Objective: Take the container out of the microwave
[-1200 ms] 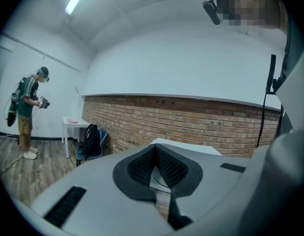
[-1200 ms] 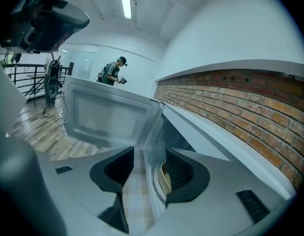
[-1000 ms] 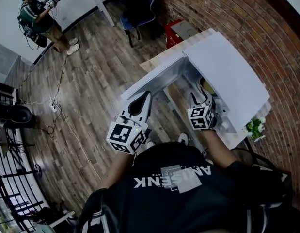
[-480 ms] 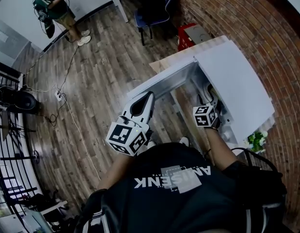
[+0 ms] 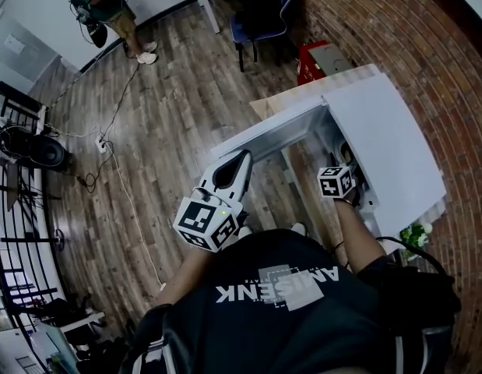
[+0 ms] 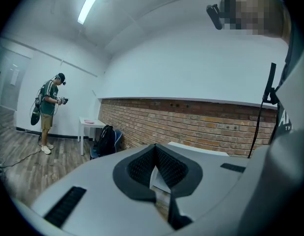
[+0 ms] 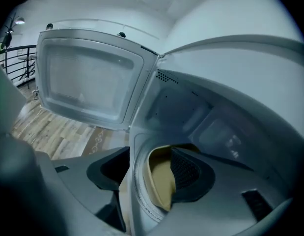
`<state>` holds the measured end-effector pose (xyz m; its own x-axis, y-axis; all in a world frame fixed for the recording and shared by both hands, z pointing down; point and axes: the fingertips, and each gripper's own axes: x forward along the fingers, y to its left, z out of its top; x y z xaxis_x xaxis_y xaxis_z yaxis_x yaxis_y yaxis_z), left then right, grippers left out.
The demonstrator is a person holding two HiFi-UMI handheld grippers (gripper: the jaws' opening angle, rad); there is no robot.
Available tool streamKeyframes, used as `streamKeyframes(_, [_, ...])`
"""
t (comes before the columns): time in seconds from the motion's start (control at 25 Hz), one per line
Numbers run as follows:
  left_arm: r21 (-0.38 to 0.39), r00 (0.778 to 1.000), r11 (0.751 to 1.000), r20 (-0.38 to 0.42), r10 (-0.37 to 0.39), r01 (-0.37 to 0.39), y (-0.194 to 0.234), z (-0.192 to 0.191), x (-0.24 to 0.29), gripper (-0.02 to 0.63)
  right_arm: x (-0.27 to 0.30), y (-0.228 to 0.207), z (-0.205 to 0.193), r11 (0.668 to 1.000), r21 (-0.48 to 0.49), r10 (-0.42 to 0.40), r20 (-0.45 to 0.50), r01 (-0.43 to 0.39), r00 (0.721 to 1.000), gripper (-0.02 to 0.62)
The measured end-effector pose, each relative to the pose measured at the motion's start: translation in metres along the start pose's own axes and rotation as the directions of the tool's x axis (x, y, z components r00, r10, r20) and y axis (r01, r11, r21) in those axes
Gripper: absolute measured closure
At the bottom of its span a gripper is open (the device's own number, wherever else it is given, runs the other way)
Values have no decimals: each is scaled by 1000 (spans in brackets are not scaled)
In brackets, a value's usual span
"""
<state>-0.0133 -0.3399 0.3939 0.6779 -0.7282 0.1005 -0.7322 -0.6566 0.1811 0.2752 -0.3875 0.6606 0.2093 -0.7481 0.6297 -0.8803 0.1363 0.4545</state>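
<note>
Your right gripper has sunk deeper into the microwave, its jaws opening wide astride the near wall of the tan container sitting inside, while your left gripper, clenched on nothing, hovers beside the open door.

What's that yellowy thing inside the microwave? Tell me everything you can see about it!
The container looks tan-yellow, smooth and rounded, like a small open bowl. It sits low inside the white microwave, whose door hangs open, on a round pale plate. The right claw is opening, with the container's near wall between its jaws; whether a pad touches it can't be told. The claw hides part of it.
</note>
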Motion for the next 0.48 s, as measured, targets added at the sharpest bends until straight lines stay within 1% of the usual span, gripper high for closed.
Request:
streamKeyframes(0.28, [3,1000,1000,-6,17,-17,4,0,1,594,19,-15,-5,999,-1,-38,-33,38,999,342])
streamKeyframes(0.48, [5,999,999,-9,36,-36,7,0,3,595,28,-20,-8,998,-31,-63,-41,62,997,344])
